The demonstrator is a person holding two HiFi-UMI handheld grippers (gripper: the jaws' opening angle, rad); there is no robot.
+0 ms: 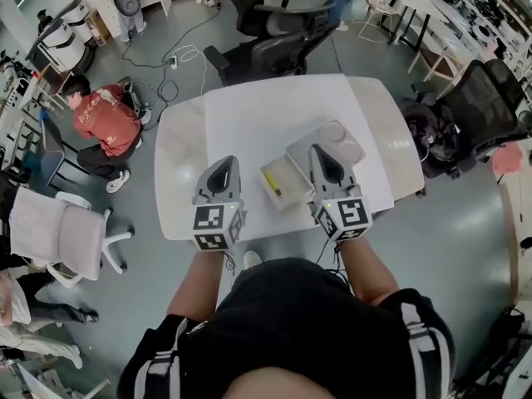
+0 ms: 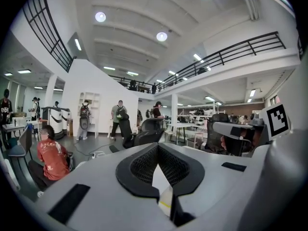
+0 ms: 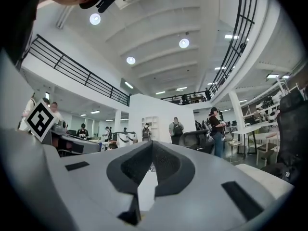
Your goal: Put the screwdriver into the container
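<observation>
Holding left hand-held gripper [image 1: 223, 164] and right hand-held gripper [image 1: 321, 150] closed, empty, above tabletop [image 1: 249, 115].
Hovering with container [image 1: 342, 143] under right one, box [image 1: 278, 183] between both.

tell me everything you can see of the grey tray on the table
The grey tray lies flat and askew on the white table, right of centre. Looks like moulded plastic, rounded corners, a round hollow at its far end. The shut right gripper hides its near edge; a pale box sits close at its left. Contents unclear.

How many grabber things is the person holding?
2. The left gripper is over the table's left side; the right gripper is at the grey container. None seem hidden.
</observation>
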